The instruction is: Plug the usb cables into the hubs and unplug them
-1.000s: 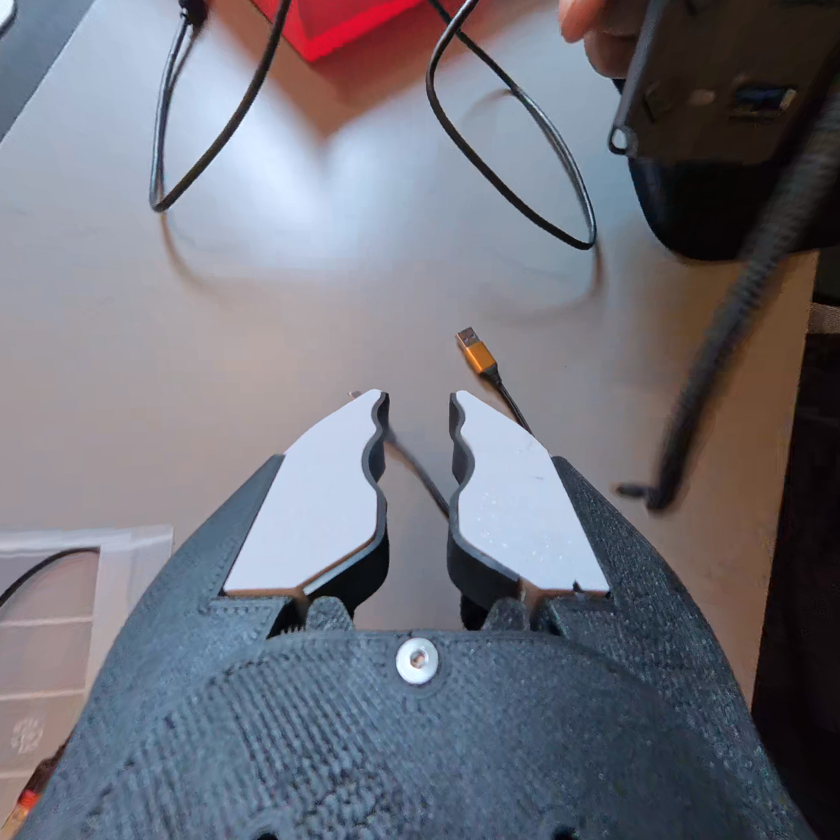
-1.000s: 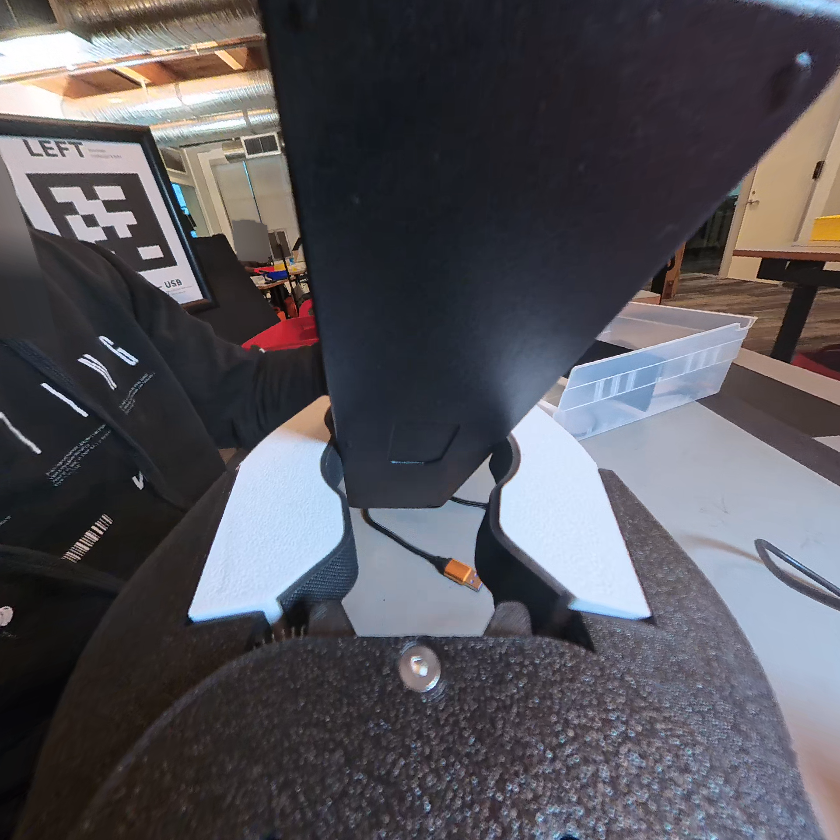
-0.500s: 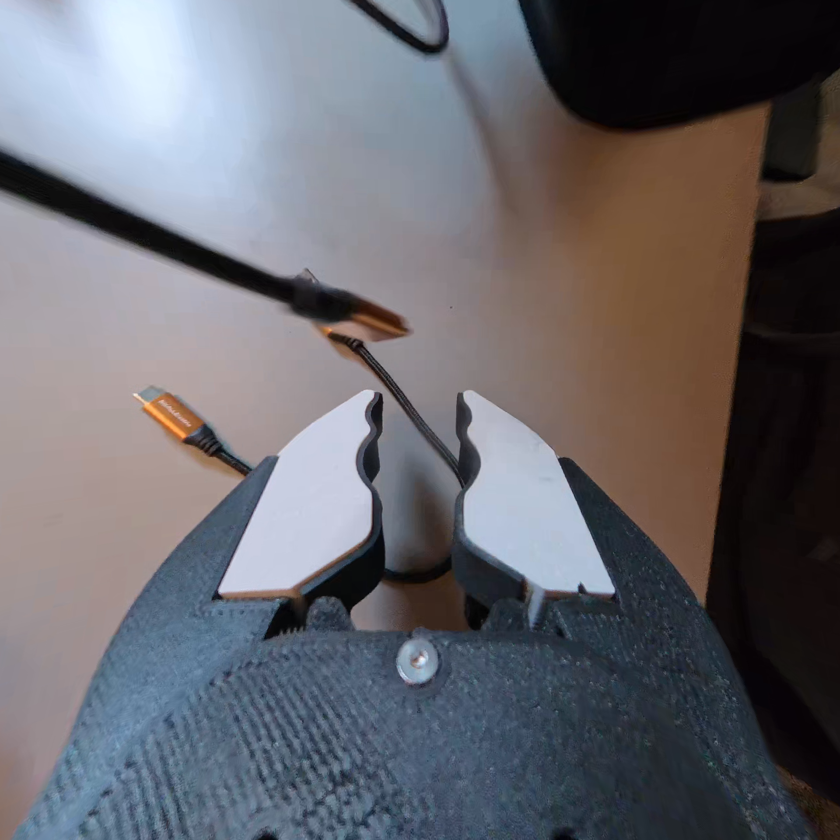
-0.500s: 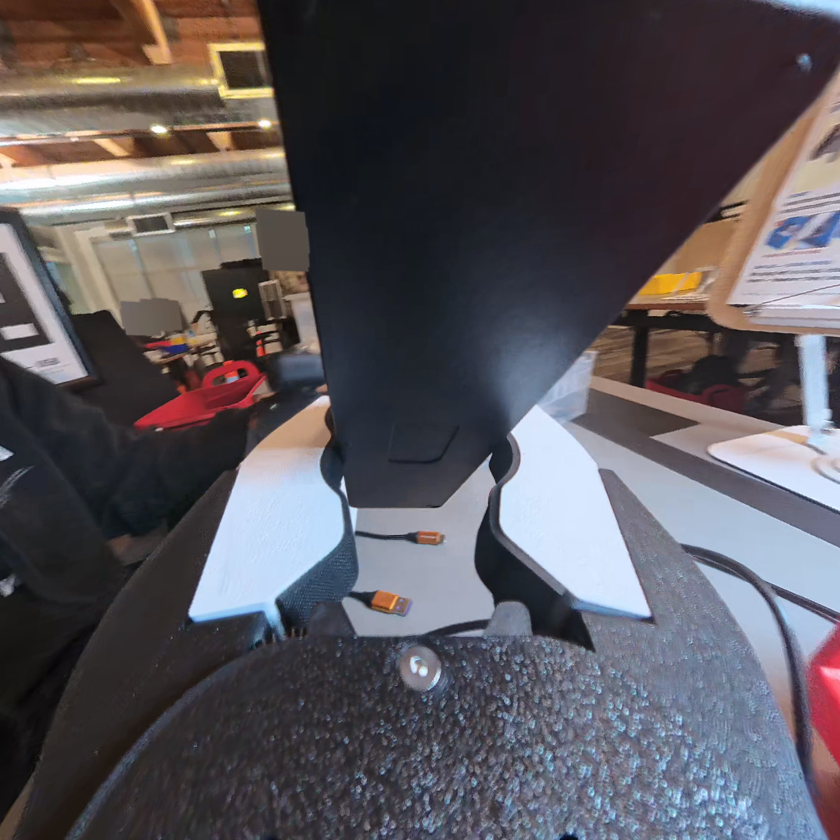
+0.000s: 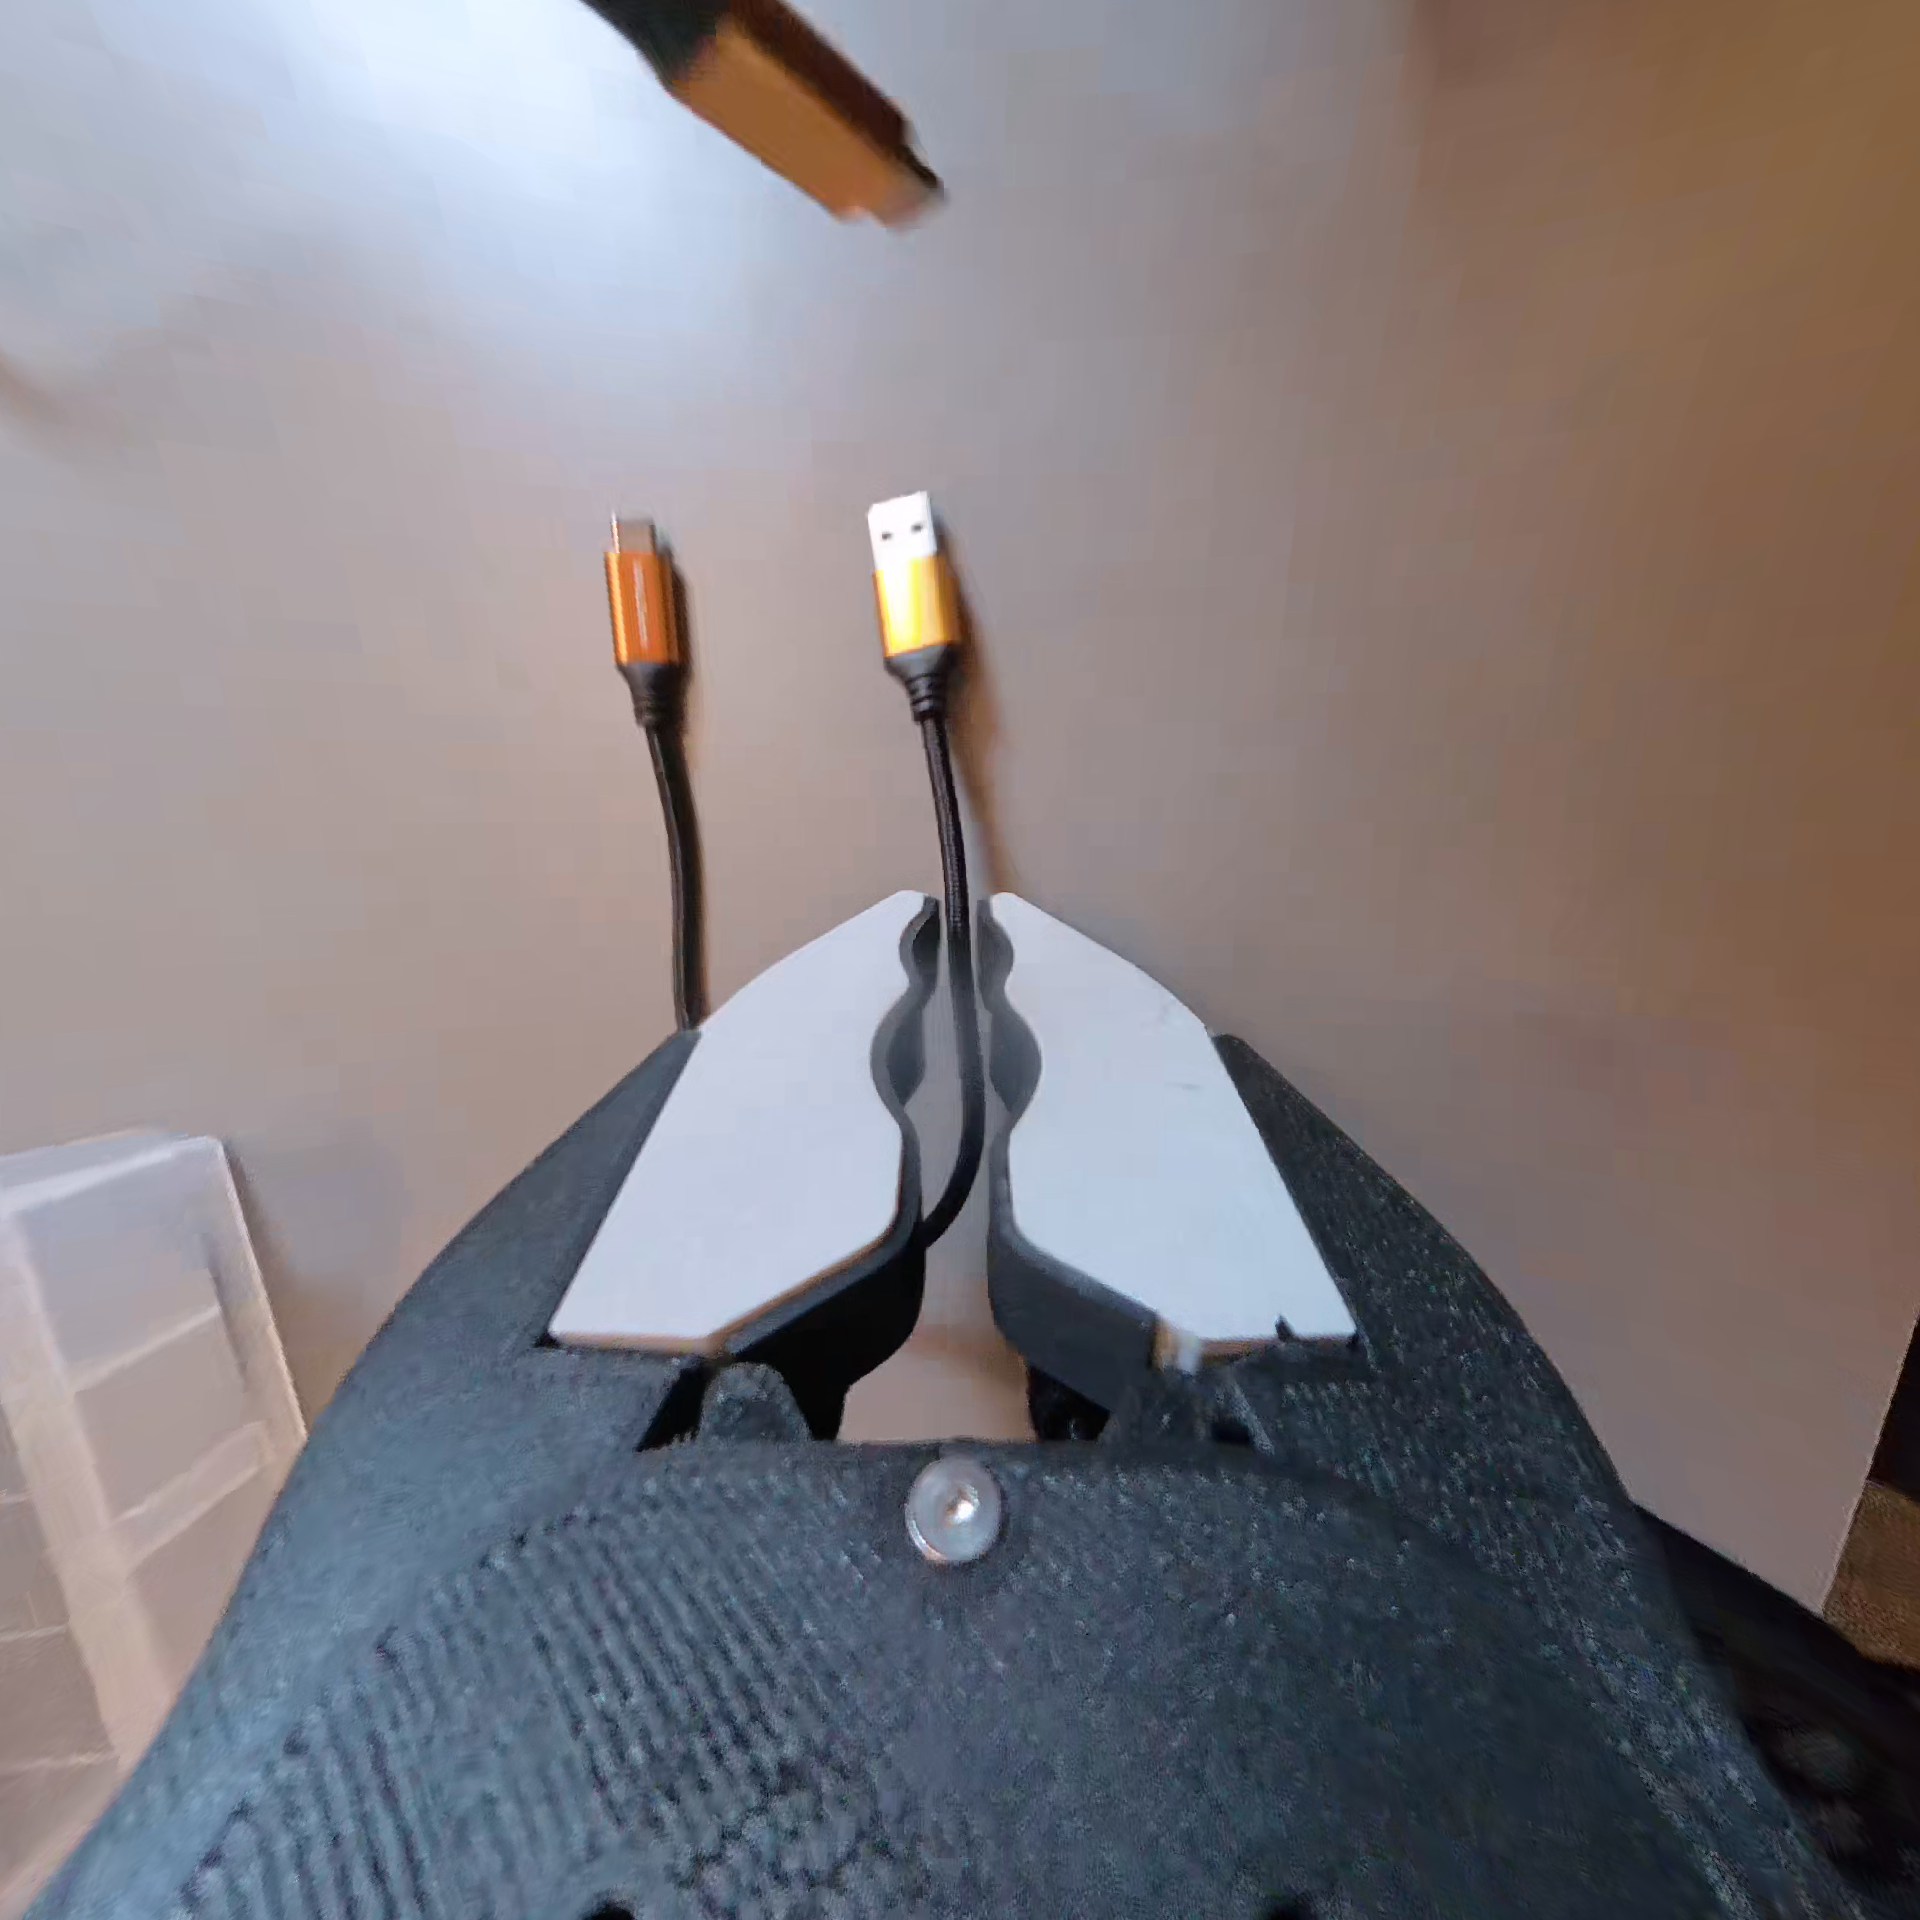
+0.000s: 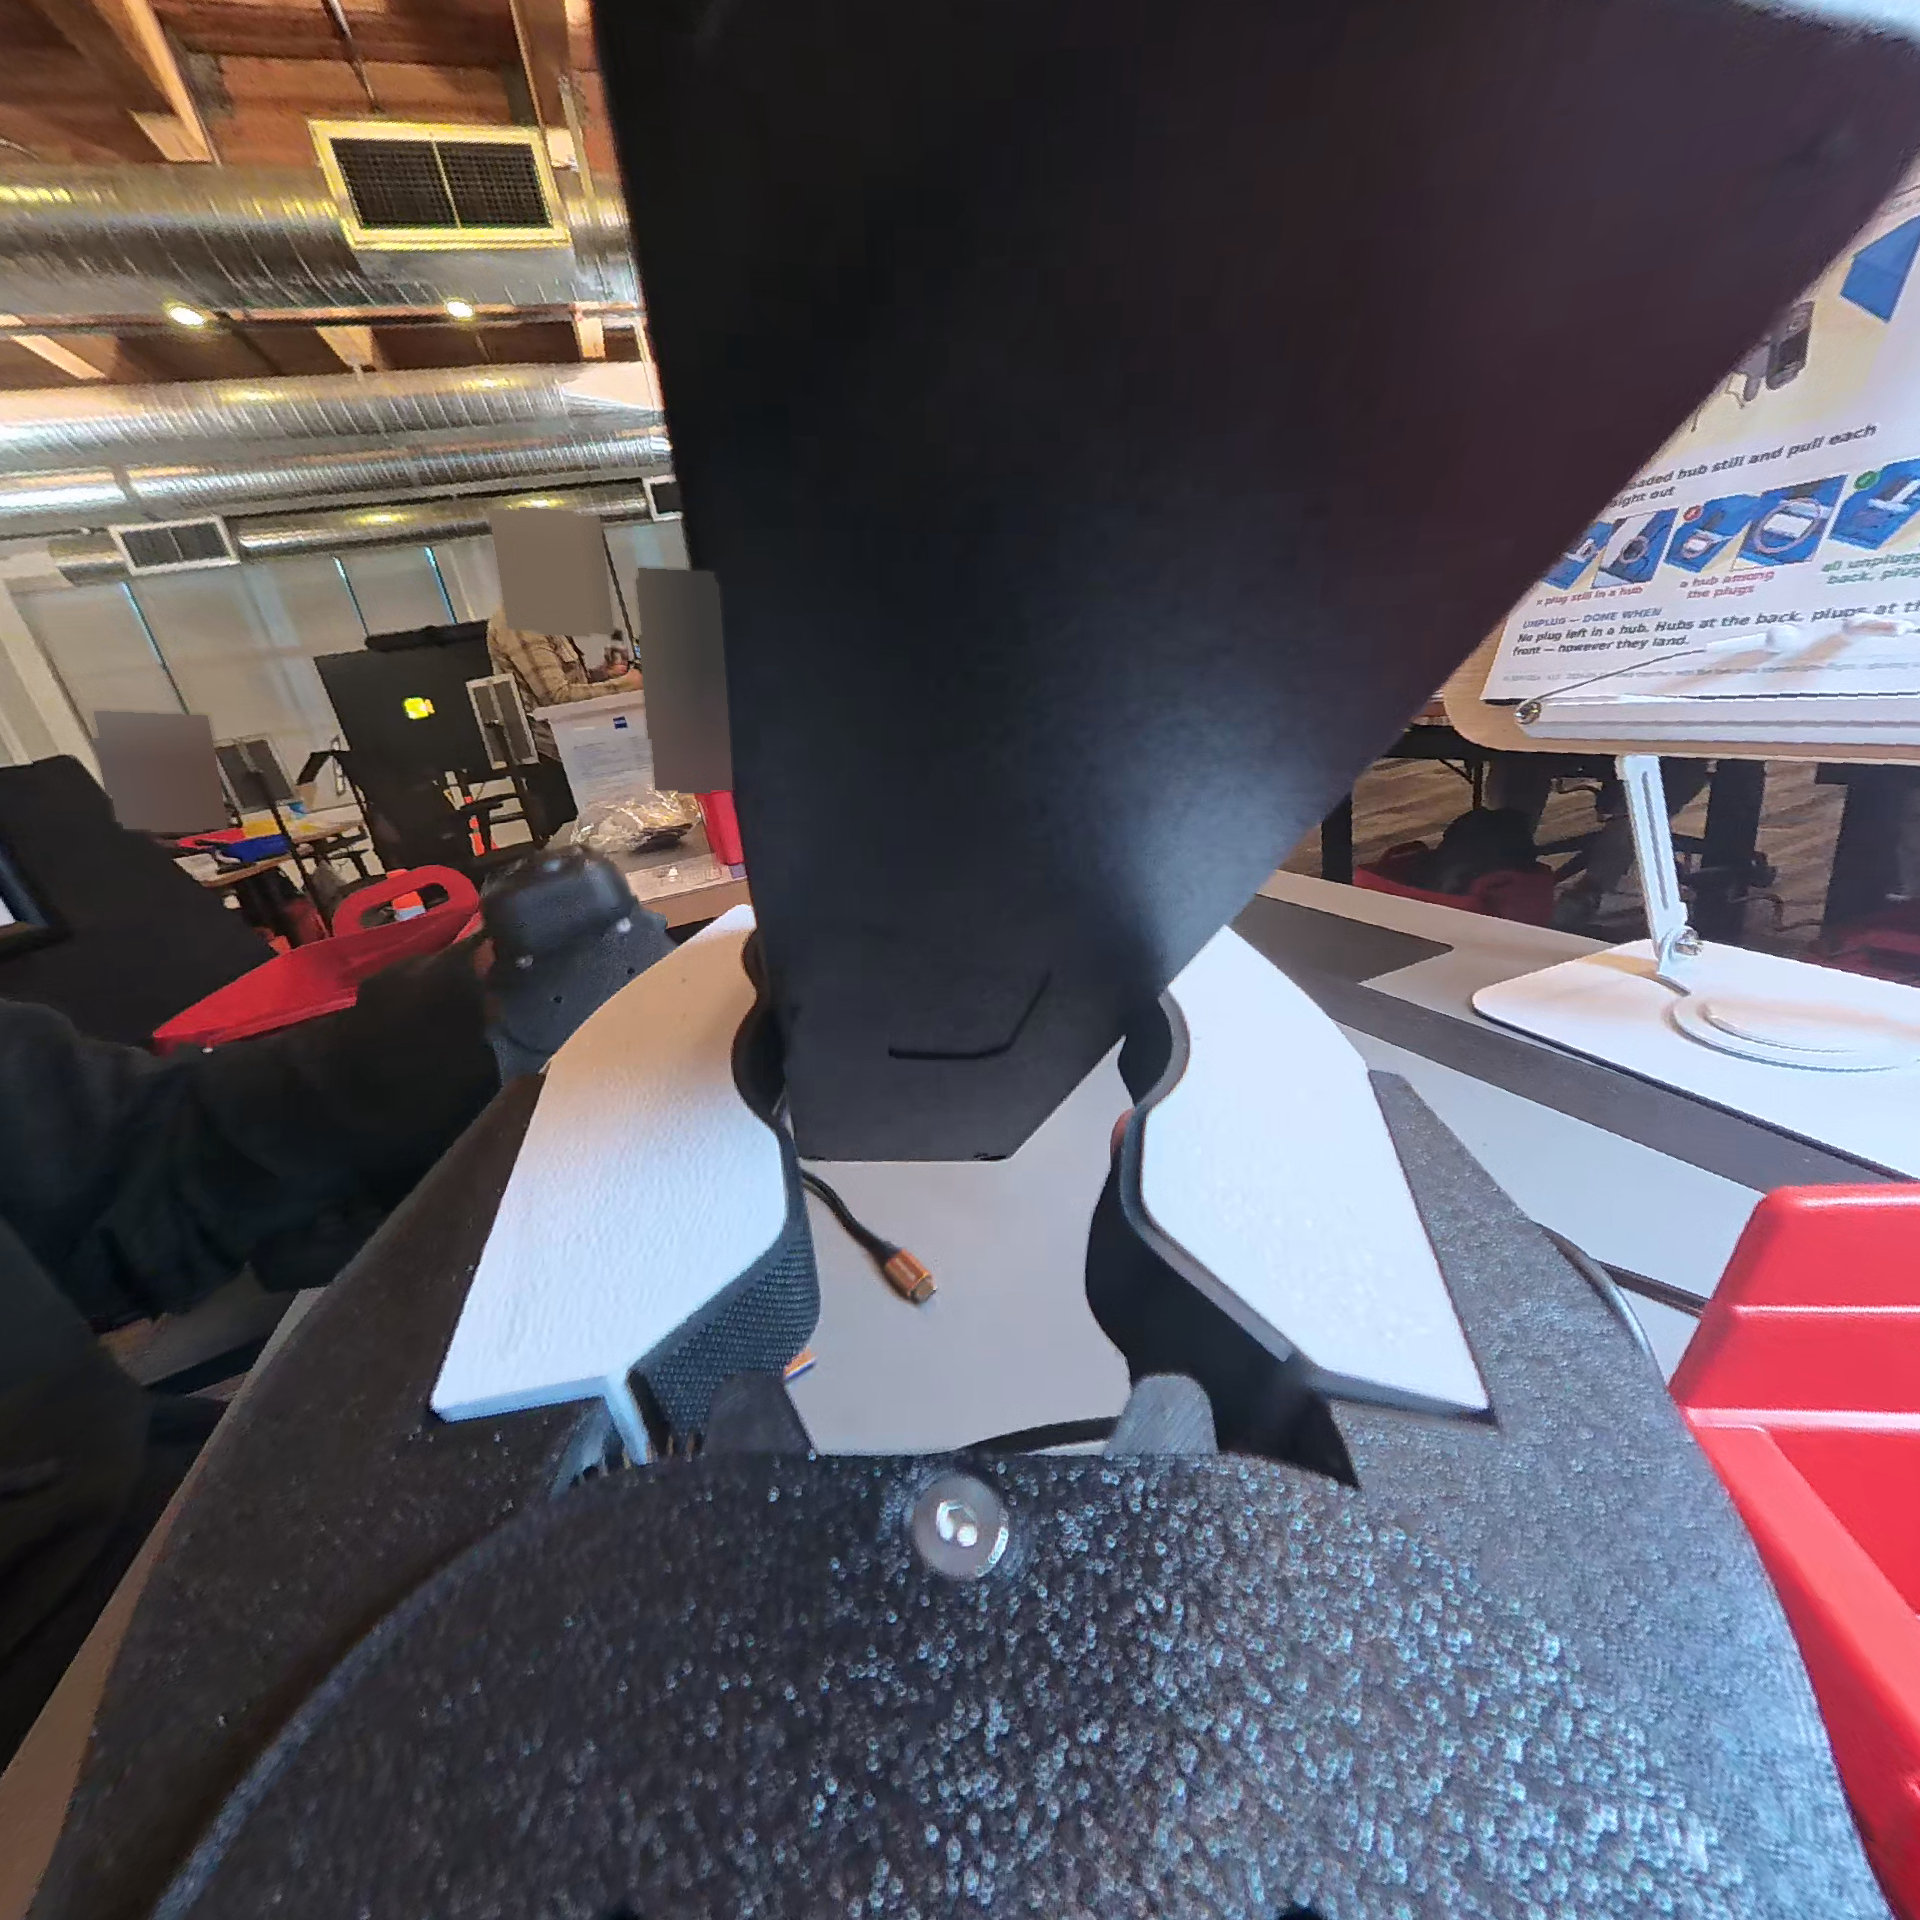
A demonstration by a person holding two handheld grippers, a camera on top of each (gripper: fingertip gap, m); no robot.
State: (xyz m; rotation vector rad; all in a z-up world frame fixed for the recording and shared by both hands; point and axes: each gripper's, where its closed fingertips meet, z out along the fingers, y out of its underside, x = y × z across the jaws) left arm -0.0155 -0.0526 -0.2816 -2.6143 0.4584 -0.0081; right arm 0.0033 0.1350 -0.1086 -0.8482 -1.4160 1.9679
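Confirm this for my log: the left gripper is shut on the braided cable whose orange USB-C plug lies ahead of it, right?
Not quite. The left gripper is shut on the cable ending in the wide USB-A plug; the USB-C plug lies free beside it, as the left wrist view shows.

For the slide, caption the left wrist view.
Left gripper shut on a braided cable, its plug pointing forward beside a second plug on the table.
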